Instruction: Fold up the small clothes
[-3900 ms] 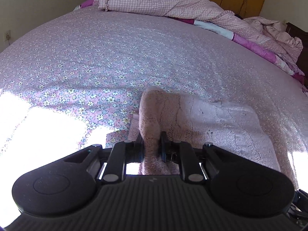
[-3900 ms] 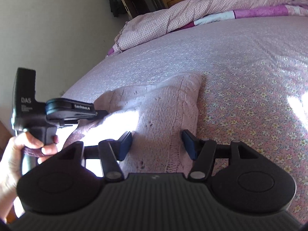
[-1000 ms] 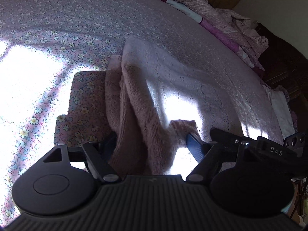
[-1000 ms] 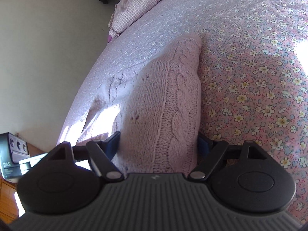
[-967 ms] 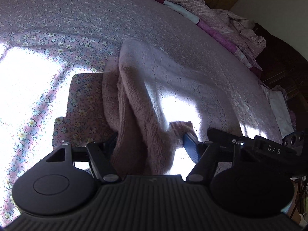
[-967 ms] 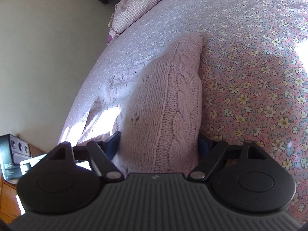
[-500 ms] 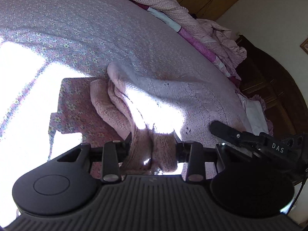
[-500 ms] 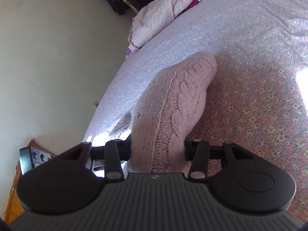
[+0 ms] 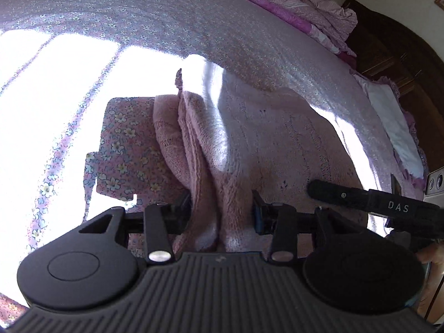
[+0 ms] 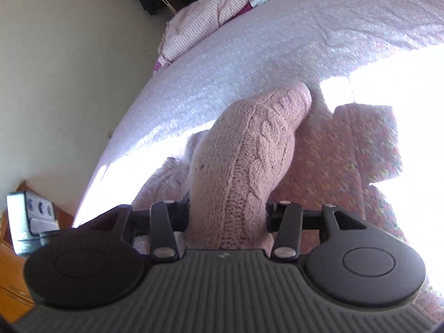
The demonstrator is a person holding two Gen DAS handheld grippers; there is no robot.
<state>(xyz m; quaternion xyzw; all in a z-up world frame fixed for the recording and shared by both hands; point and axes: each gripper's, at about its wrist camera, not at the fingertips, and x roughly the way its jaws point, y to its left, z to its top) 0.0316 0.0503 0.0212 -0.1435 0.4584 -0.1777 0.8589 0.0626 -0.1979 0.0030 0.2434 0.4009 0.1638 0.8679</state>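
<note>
A pink cable-knit sweater (image 9: 266, 144) lies on the floral bed sheet (image 9: 125, 19). My left gripper (image 9: 222, 211) is shut on a bunched edge of the sweater at its near side. My right gripper (image 10: 227, 213) is shut on another thick fold of the sweater (image 10: 249, 152) and holds it raised off the sheet. The right gripper's body shows in the left wrist view (image 9: 374, 202), close to the right of the sweater. Part of the left gripper's body (image 10: 30, 216) shows at the left edge of the right wrist view.
A rumpled checked quilt (image 9: 305, 2) lies along the far side of the bed. A dark wooden headboard (image 9: 402, 63) and a white pillow (image 9: 394, 122) are at the right. A wall (image 10: 55, 55) and a wooden bedside cabinet (image 10: 11, 263) are left of the bed.
Both grippers went from open around the sweater folds to shut on them. They then lifted, and the right one has raised its fold higher off the sheet.
</note>
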